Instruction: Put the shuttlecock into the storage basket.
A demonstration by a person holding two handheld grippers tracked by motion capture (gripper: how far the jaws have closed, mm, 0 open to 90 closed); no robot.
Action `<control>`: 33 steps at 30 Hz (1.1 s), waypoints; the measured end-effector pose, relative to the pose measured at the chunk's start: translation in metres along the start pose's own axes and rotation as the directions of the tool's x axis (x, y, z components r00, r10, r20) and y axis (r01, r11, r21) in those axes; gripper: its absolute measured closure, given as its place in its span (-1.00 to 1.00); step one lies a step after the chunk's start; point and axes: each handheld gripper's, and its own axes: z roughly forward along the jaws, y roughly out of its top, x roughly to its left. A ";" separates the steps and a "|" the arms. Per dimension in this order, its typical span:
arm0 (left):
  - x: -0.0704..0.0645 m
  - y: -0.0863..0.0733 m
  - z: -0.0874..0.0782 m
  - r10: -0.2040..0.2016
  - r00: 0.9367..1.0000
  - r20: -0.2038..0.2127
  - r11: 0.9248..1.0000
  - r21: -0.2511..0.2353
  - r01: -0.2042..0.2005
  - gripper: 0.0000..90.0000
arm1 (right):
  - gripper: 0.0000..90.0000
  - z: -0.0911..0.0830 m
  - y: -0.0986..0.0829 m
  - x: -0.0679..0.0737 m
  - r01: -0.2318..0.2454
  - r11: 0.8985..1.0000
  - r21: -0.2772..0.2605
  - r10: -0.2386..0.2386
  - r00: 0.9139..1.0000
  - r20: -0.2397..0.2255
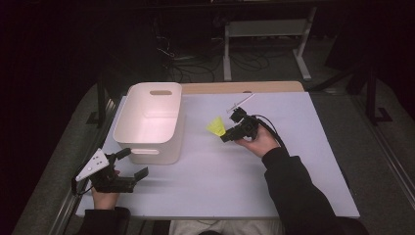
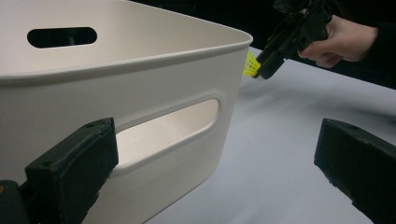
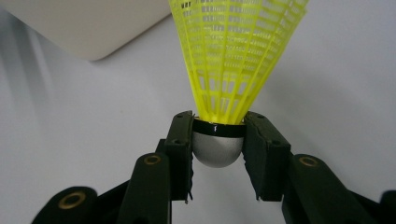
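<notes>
Gripping yellow shuttlecock (image 3: pixel 236 56) by its silver cork, right gripper (image 3: pixel 218 149) close-up, left gripper (image 2: pixel 210 172) fingers apart beside bin (image 2: pixel 140 79)

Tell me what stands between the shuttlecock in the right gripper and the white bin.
Nothing visible does. The shuttlecock, clamped in the right gripper, faces the bin across bare table; only the bin's near wall must be cleared.

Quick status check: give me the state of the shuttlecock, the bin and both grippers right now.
Shuttlecock: clamped by its silver cork base, yellow skirt pointing away from the jaws, held off the table.
White bin: upright on the table, open top, nothing visible inside.
Right gripper: shut on the shuttlecock, right of the bin.
Left gripper: jaws open, holding nothing, by the bin's near handle slot.
</notes>
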 end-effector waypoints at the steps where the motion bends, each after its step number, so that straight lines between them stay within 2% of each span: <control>1: 0.000 0.000 0.000 0.000 1.000 0.000 1.000 0.000 0.000 -1.00 | 0.40 -0.002 0.001 0.001 0.001 1.000 -0.003 -0.001 1.000 -0.002; 8: 0.000 0.000 0.000 -0.001 1.000 0.001 1.000 0.001 0.001 -1.00 | 0.40 -0.013 0.010 0.011 0.045 0.999 -0.021 -0.045 0.999 0.005; 18: 0.000 0.000 0.000 0.000 1.000 0.001 1.000 0.003 0.000 -1.00 | 0.40 -0.026 0.021 0.017 0.062 0.997 -0.043 -0.062 0.998 0.011; 33: 0.000 0.000 0.000 -0.001 1.000 0.001 1.000 0.004 0.001 -1.00 | 0.40 -0.034 0.036 0.027 0.096 0.994 -0.050 -0.095 0.995 0.017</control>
